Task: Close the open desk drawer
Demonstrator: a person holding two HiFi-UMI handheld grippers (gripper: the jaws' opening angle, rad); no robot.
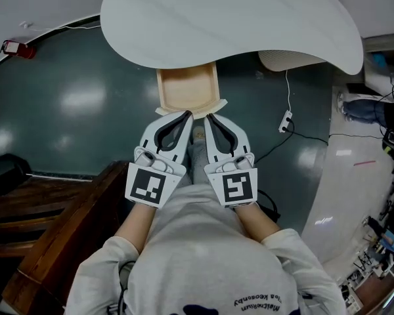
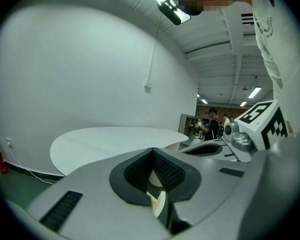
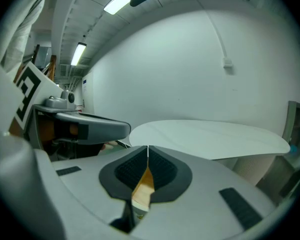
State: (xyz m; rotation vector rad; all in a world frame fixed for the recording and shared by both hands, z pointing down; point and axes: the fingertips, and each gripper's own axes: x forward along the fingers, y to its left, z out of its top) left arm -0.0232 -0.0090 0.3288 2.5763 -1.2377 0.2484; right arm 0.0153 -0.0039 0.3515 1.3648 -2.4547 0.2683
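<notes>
While the drawer [image 1: 187, 87] is seen pulled well out from under the white table [image 1: 236, 18], its wooden tray open to the head view, both sets of tongs are held at its near edge. The left tongs [image 1: 185, 116] are closed, tips met, nothing caught btwn them. In the left gripper view only a sliver of pale drawer wood is glimpsed thru the hollow behind the tips. Same story w/ the right tongs [image 1: 212, 117]: shut tip to tip, empty, warm wood showing thru the gap in the right gripper view.

The two are set side by side, just apart, one either side of the drawer front's middle, prob. so the push is shared evenly and the tray isn't skewed. Closed tips are likely chosen because a blunt, stiff nose is wanted for pushing, not a grasp. Contact w/ the drawer front can't be confirmed; the tips appear at or just touching its edge.

The task is judged barely begun, w/ approx. all the travel left. A straight shove away from the body, toward the table, is what's called for next; an uneven push could jam it. The power strip [image 1: 285, 121] on the floor lies well clear to the right.
</notes>
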